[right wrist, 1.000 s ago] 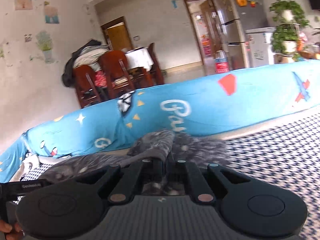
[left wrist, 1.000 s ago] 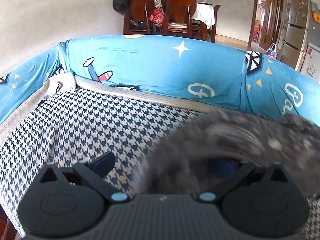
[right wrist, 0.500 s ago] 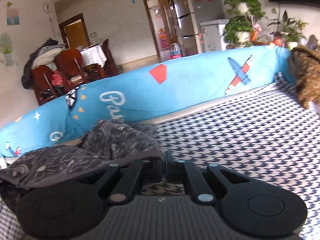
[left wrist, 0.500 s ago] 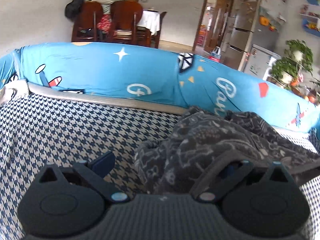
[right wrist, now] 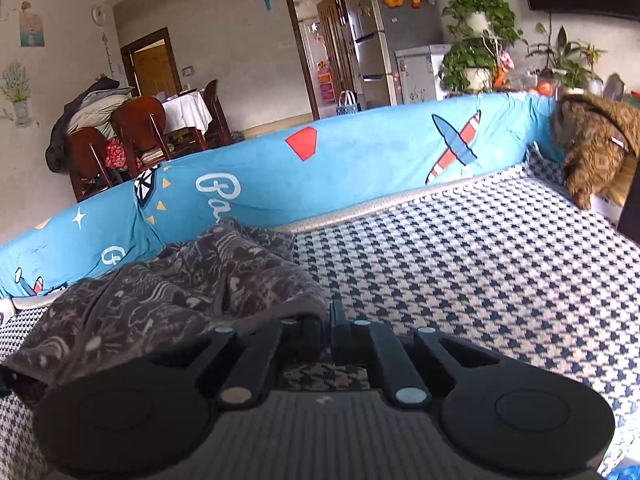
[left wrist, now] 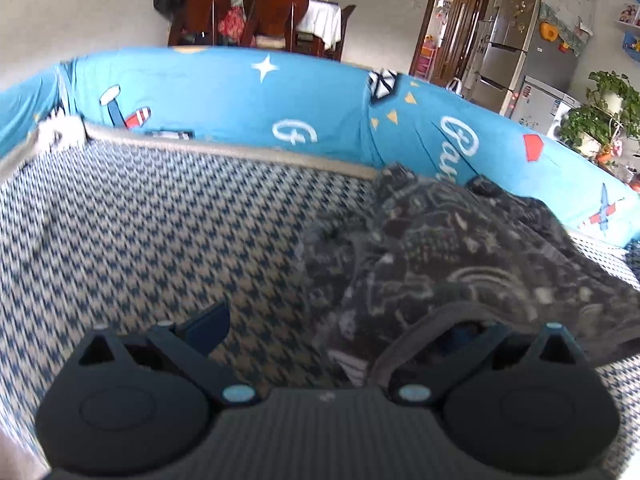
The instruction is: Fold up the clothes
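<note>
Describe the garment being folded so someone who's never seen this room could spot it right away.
Find the blue cartoon-print sofa back above the houndstooth seat. The dark grey garment with pale squiggly prints lies crumpled there, unlike the furry brown item at the far end.

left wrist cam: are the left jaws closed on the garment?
No, the left gripper has its jaws spread wide, with the dark patterned garment draped over only the right-hand finger above the houndstooth cover.

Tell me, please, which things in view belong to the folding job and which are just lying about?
Job: dark patterned garment, right gripper shut on its edge, left gripper open, houndstooth surface.

Lying about: brown furry garment, potted plants, dining chairs.
</note>
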The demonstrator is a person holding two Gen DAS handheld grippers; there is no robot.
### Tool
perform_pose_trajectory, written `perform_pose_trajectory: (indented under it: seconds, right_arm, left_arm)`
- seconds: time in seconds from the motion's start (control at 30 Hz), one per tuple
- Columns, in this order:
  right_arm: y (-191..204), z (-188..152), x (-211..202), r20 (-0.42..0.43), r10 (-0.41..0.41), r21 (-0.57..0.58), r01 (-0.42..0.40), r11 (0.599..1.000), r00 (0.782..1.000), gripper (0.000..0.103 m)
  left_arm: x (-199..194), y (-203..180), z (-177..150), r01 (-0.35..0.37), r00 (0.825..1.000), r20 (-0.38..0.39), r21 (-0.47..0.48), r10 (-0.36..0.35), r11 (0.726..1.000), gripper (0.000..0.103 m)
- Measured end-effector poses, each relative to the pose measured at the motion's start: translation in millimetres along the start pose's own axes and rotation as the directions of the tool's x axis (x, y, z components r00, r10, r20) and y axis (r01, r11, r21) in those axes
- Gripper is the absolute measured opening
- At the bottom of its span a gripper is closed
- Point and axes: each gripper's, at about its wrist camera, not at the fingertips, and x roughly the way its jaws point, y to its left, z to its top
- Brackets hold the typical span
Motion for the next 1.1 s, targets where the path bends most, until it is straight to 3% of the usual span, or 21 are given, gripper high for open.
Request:
perform_pose_trajectory:
  seconds: [0.07, 0.13, 0.4, 0.67, 1.0, 1.1]
  right_arm:
    - [-6, -3, 0, -0.021, 0.002, 0.012, -0.002, 1.000, 1.000, 0.013]
    - [-13, -5, -4, -0.020, -0.005, 0.033, 0.006, 0.999, 1.000, 0.029]
    - [-30, -6, -20, 0.011, -0.043, 0.082, 0.042, 0.996, 0.999, 0.036]
    - [-8, -13, -1, -0.034, 0.111, 0.022, -0.111, 0.994, 0.993, 0.046]
    - [13, -18, 45, -0.138, 0.170, -0.004, -0.172, 0.985, 0.976, 0.056]
    - [19, -12, 58, -0.131, 0.193, -0.021, -0.198, 0.980, 0.972, 0.068]
  left_arm:
    - [-5, -6, -8, 0.019, 1.000, -0.021, 0.001, -0.019, 1.000, 0.103]
    - [-9, -12, -16, 0.035, 0.999, -0.041, 0.005, -0.035, 0.999, 0.103]
    - [-33, -29, -27, 0.079, 0.996, -0.050, 0.021, -0.078, 0.997, 0.103]
    - [-26, -35, -29, 0.031, 0.997, -0.066, 0.043, -0.028, 0.999, 0.103]
    - [12, -41, -31, 0.001, 0.993, -0.121, 0.084, 0.010, 0.996, 0.103]
    - [23, -42, -27, 0.000, 0.991, -0.132, 0.100, 0.014, 0.995, 0.103]
